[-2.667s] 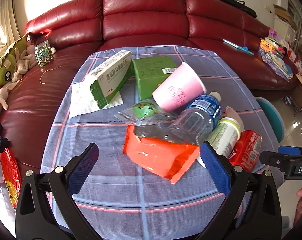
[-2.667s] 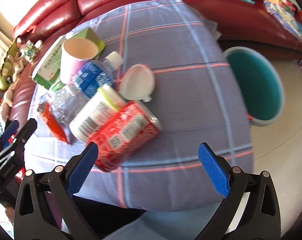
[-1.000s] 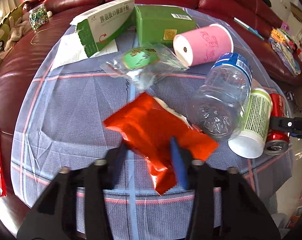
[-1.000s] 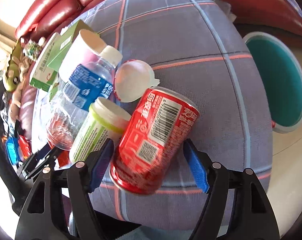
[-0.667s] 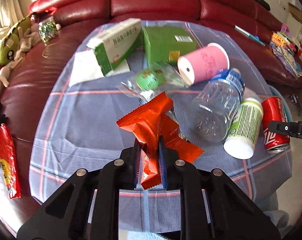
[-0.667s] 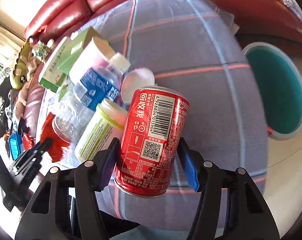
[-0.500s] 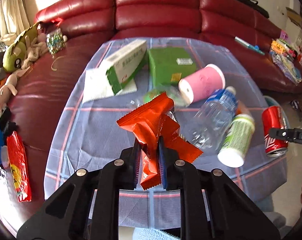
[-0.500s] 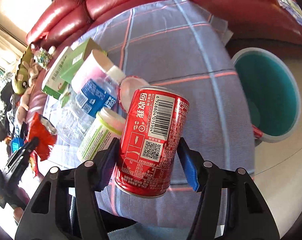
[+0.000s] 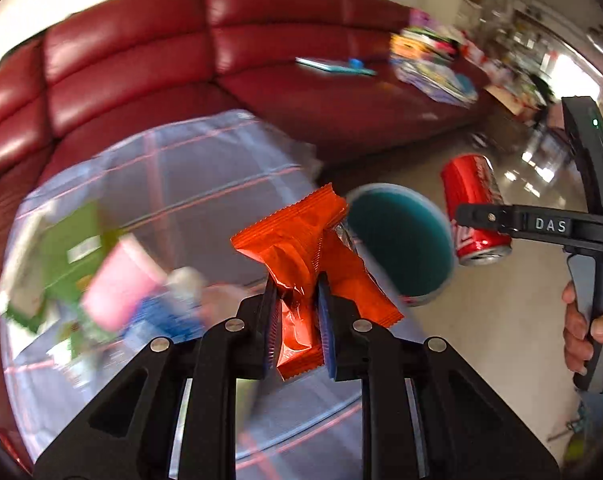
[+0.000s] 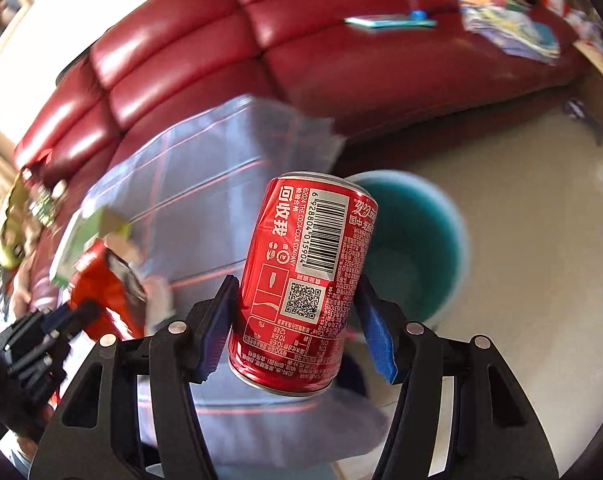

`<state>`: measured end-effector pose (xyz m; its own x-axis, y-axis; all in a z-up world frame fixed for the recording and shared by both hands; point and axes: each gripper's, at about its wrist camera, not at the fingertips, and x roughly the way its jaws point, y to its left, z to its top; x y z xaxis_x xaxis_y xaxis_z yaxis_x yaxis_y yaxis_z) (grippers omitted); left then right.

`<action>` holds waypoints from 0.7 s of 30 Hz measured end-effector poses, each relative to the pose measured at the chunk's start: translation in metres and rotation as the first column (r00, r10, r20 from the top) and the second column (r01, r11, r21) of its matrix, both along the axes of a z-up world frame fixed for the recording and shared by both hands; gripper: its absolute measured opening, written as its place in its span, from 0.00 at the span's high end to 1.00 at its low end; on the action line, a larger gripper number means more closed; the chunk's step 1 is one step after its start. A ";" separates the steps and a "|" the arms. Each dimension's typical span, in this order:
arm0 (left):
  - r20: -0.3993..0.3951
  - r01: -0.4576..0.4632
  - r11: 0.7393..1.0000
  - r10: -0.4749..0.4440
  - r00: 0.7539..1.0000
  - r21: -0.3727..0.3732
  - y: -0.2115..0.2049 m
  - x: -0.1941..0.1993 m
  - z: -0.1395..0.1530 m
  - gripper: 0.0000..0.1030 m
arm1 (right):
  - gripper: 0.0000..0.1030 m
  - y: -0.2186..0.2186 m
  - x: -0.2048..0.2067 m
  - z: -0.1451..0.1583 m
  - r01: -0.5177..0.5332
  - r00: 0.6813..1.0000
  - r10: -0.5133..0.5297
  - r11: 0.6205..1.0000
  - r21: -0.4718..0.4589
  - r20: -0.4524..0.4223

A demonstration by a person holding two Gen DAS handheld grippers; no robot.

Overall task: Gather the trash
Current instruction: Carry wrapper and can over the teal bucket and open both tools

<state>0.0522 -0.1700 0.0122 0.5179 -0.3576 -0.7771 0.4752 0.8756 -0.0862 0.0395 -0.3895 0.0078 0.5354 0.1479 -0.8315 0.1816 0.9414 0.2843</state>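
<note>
My left gripper [image 9: 297,292] is shut on an orange snack wrapper [image 9: 301,248] and holds it in the air, in front of the teal bin [image 9: 401,240] on the floor. My right gripper [image 10: 293,300] is shut on a red cola can [image 10: 305,280], held upright-tilted in front of the teal bin [image 10: 421,240]. The can [image 9: 475,212] and right gripper also show at the right of the left wrist view. The wrapper [image 10: 101,288] shows at the left of the right wrist view.
The checked tablecloth [image 9: 189,184] carries a pink cup [image 9: 121,280], green boxes [image 9: 73,244] and a blurred bottle [image 9: 169,308]. A red leather sofa [image 9: 221,60] stands behind, with books and papers [image 9: 429,64] on it. Tiled floor [image 10: 541,240] surrounds the bin.
Both grippers have swung right, away from the table and toward the teal bin, carrying the wrapper and the can. The view is motion-blurred.
</note>
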 end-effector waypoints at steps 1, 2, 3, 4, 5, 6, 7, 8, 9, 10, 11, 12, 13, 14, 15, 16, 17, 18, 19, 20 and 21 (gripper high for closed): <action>-0.008 0.029 1.000 -0.029 1.000 0.001 -0.018 0.005 -0.005 0.83 | 0.42 -0.010 0.001 -0.002 0.014 1.000 -0.014 1.000 -0.005 -0.004; -0.015 0.061 0.998 -0.061 0.998 0.009 -0.038 0.010 -0.011 0.83 | 0.42 -0.022 0.002 -0.007 0.030 0.999 -0.031 0.999 -0.010 -0.014; -0.022 0.085 0.996 -0.085 0.996 0.020 -0.053 0.014 -0.017 0.83 | 0.42 -0.030 0.003 -0.011 0.043 0.999 -0.043 0.999 -0.008 -0.021; -0.039 0.112 0.993 -0.111 0.993 0.034 -0.070 0.019 -0.025 0.83 | 0.42 -0.038 0.004 -0.015 0.054 0.998 -0.054 0.999 -0.004 -0.028; -0.063 0.140 0.989 -0.137 0.989 0.040 -0.087 0.024 -0.034 0.83 | 0.42 -0.048 0.005 -0.020 0.067 0.997 -0.067 0.998 0.003 -0.036; -0.077 0.155 0.987 -0.152 0.985 0.043 -0.097 0.027 -0.041 0.83 | 0.42 -0.056 0.007 -0.025 0.079 0.996 -0.079 0.997 0.006 -0.043; -0.089 0.171 0.984 -0.166 0.982 0.058 -0.110 0.031 -0.049 0.83 | 0.42 -0.061 0.009 -0.030 0.089 0.995 -0.089 0.996 0.010 -0.050; -0.101 0.181 0.981 -0.173 0.980 0.074 -0.121 0.037 -0.058 0.83 | 0.42 -0.068 0.011 -0.036 0.102 0.993 -0.100 0.995 0.019 -0.060; -0.114 0.186 0.979 -0.177 0.978 0.082 -0.129 0.043 -0.064 0.83 | 0.42 -0.074 0.011 -0.041 0.110 0.992 -0.108 0.994 0.024 -0.069; -0.134 0.194 0.977 -0.181 0.974 0.086 -0.137 0.050 -0.072 0.83 | 0.42 -0.081 0.015 -0.047 0.116 0.990 -0.114 0.993 0.027 -0.078; -0.145 0.198 0.976 -0.183 0.972 0.094 -0.145 0.056 -0.079 0.83 | 0.42 -0.087 0.019 -0.054 0.124 0.988 -0.120 0.992 0.029 -0.093; -0.148 0.200 0.975 -0.185 0.972 0.097 -0.147 0.056 -0.083 0.82 | 0.42 -0.090 0.021 -0.059 0.126 0.987 -0.122 0.992 0.031 -0.102; -0.154 0.205 0.973 -0.188 0.970 0.101 -0.152 0.060 -0.088 0.81 | 0.42 -0.093 0.023 -0.064 0.127 0.986 -0.123 0.991 0.033 -0.112; -0.159 0.208 0.973 -0.190 0.969 0.104 -0.157 0.064 -0.092 0.77 | 0.42 -0.095 0.026 -0.070 0.126 0.985 -0.121 0.991 0.036 -0.125; -0.162 0.208 0.973 -0.189 0.968 0.105 -0.158 0.065 -0.094 0.67 | 0.42 -0.095 0.029 -0.074 0.126 0.984 -0.120 0.991 0.039 -0.134; -0.154 0.199 0.973 -0.180 0.971 0.115 -0.161 0.067 -0.096 0.60 | 0.42 -0.095 0.032 -0.078 0.128 0.982 -0.121 0.991 0.042 -0.142; -0.140 0.190 0.974 -0.172 0.975 0.126 -0.163 0.068 -0.097 0.43 | 0.42 -0.095 0.035 -0.081 0.129 0.981 -0.121 0.991 0.047 -0.149; -0.127 0.184 0.974 -0.168 0.978 0.132 -0.162 0.069 -0.098 0.28 | 0.42 -0.095 0.038 -0.085 0.128 0.981 -0.118 0.991 0.051 -0.154; -0.109 0.176 0.975 -0.161 0.981 0.139 -0.161 0.067 -0.098 0.23 | 0.42 -0.095 0.039 -0.086 0.126 0.981 -0.116 0.991 0.053 -0.157; -0.100 0.171 0.975 -0.158 0.982 0.144 -0.160 0.068 -0.099 0.22 | 0.42 -0.093 0.042 -0.090 0.120 0.980 -0.110 0.991 0.053 -0.164; -0.100 0.169 0.974 -0.155 0.983 0.149 -0.158 0.069 -0.099 0.22 | 0.42 -0.092 0.043 -0.092 0.115 0.980 -0.105 0.992 0.053 -0.169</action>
